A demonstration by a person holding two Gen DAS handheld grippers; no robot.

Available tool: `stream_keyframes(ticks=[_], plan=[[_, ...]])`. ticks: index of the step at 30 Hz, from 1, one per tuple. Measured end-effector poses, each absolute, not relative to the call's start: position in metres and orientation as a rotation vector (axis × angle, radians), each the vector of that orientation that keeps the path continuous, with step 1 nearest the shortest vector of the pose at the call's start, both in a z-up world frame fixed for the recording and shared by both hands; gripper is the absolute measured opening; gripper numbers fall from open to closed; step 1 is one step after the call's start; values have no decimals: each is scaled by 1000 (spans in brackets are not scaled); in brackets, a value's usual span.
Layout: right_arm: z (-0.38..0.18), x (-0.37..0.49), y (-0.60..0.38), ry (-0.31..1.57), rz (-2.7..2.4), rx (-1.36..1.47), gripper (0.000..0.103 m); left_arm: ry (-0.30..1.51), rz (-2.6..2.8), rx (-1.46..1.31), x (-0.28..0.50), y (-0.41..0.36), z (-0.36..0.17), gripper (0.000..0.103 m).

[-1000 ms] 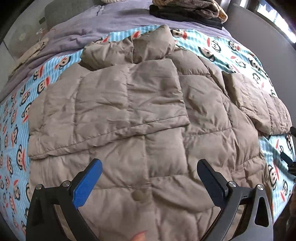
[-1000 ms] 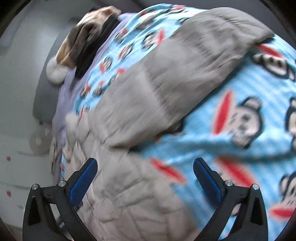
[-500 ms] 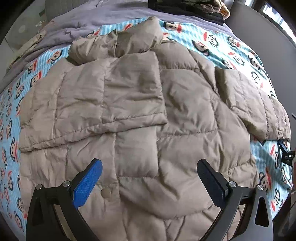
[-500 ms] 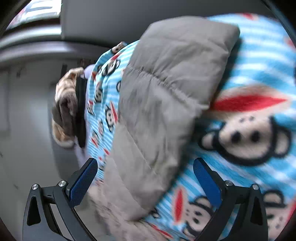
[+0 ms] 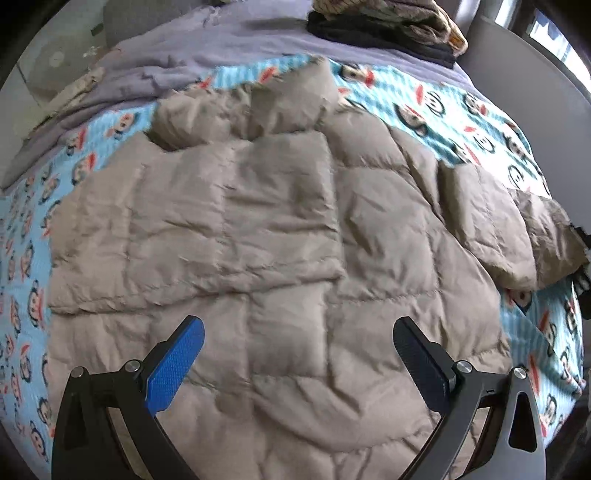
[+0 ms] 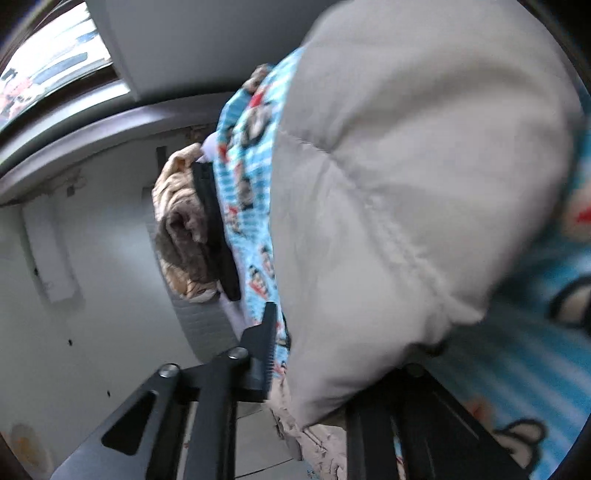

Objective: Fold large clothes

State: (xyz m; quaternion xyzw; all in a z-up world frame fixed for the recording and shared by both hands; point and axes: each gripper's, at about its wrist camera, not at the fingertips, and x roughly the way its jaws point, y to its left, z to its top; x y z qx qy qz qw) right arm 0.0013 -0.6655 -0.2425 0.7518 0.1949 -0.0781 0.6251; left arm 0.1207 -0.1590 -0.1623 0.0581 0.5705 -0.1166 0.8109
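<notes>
Right wrist: sleeve [image 6: 388, 206] between gripper fingers [image 6: 264, 347]

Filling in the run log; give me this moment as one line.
left gripper: open, above jacket | right gripper: shut on jacket sleeve | one sleeve folded across

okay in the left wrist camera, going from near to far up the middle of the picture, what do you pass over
Left gripper, jaws wide open → tan puffer jacket with one sleeve folded across it → jacket collar → blue monkey-print blanket → lavender sheet → folded clothes pile at the far edge.
</notes>
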Motion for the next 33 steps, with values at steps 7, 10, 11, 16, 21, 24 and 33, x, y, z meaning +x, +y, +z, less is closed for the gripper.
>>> stream_keyframes(ticks=[7,10,11,16,21,24,33], plan=[[-171,65,-613,506,48,1450,15,1181,-139,68,140,-104,-156,103],[-136,107,-567,568,145,1276,15,1160,-83,53,146,-78,-154,103],[-126,120,-552,590,166,1216,15,1153,-69,48,147,-71,-154,103],[-87,182,-433,715,297,829,15,1127,-11,-4,157,-28,-152,103],[-111,210,-313,875,351,555,15,1118,6,-47,162,4,-157,103],[-145,217,-270,981,328,450,15,1126,1,-57,164,17,-163,103],[-215,214,-263,1173,186,518,28,1155,-70,-69,170,18,-180,103]])
